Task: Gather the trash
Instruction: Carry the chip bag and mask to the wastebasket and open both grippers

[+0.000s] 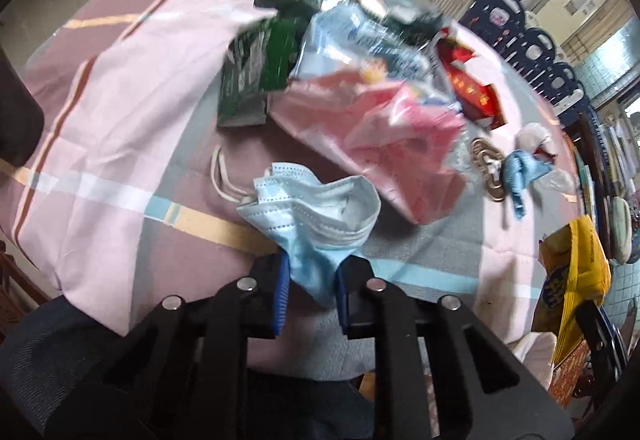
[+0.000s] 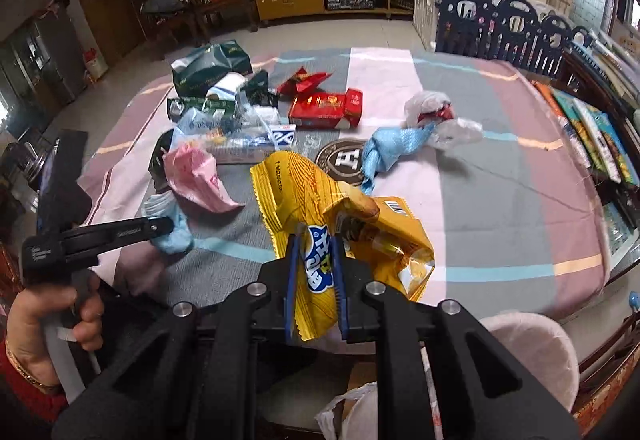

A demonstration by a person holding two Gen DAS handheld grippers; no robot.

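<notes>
Trash everywhere on this surface (image 2: 460,207), so going left to right: left gripper (image 1: 311,292) has its jaws pinching the tail end of a blue face mask (image 1: 316,215), with most of the mask flopping out in front. Right gripper (image 2: 316,276) has jaws clamped on a yellow snack bag (image 2: 320,207), lifted off the cloth. Still lying out there: green wrappers (image 2: 208,73), a pink plastic bag (image 2: 196,175), a red box (image 2: 326,109) and a knotted blue rag (image 2: 384,153).

What could go wrong, I'd guess: the mask is held by a thin corner, so a quick swing might let it slip out. The bag's open end hangs down, so crumbs could spill.

The right wrist view shows the hand (image 2: 44,324) on the left gripper and a white bin liner (image 2: 352,412) below; the left view shows neither, but gives the mask pinch up close.
</notes>
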